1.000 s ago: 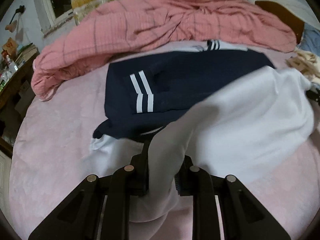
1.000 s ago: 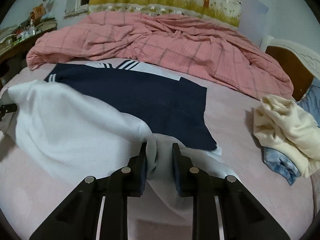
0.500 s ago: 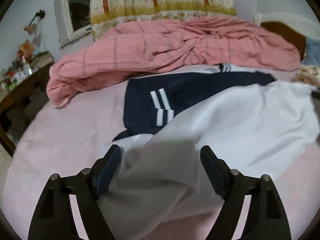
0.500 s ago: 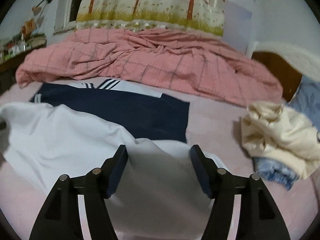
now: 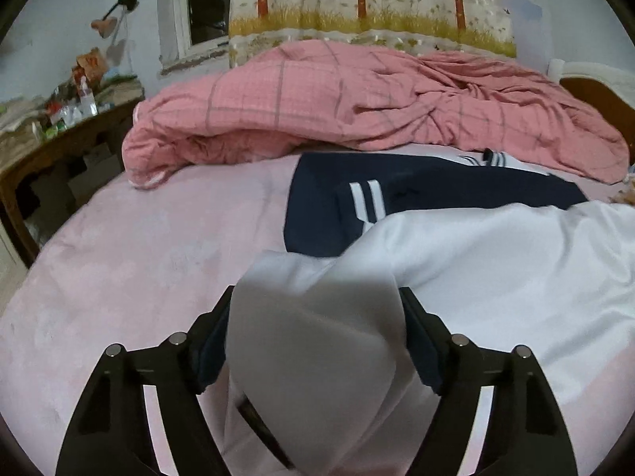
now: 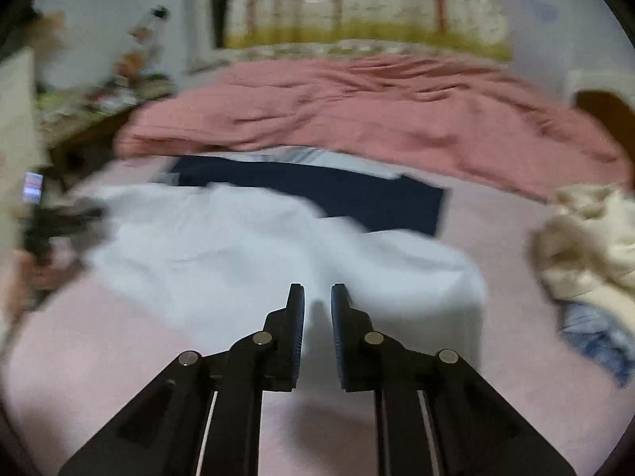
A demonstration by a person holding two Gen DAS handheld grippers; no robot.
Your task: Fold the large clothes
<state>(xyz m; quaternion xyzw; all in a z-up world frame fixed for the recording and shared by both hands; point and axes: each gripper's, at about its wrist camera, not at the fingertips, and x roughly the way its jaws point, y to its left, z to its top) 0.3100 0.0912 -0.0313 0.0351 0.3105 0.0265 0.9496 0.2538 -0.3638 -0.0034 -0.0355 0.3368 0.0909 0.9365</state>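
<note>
My left tongs (image 5: 317,309) gape around the soft, limp white garment (image 5: 496,261); right tongs (image 6: 317,301) nearly closed, empty. I'd pinch its six-o'clock hem.

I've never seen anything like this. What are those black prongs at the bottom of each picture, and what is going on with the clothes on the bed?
The prongs are two-finger grippers, one in each of a person's hands, each carrying a camera that looks along its fingers. In the left view, the left gripper stands open with a fold of the white garment draped between its fingers. In the blurred right view, the right gripper is nearly closed, gripping nothing. The garment lies on the pink bed, partly over a navy garment, before a pink quilt.
</note>
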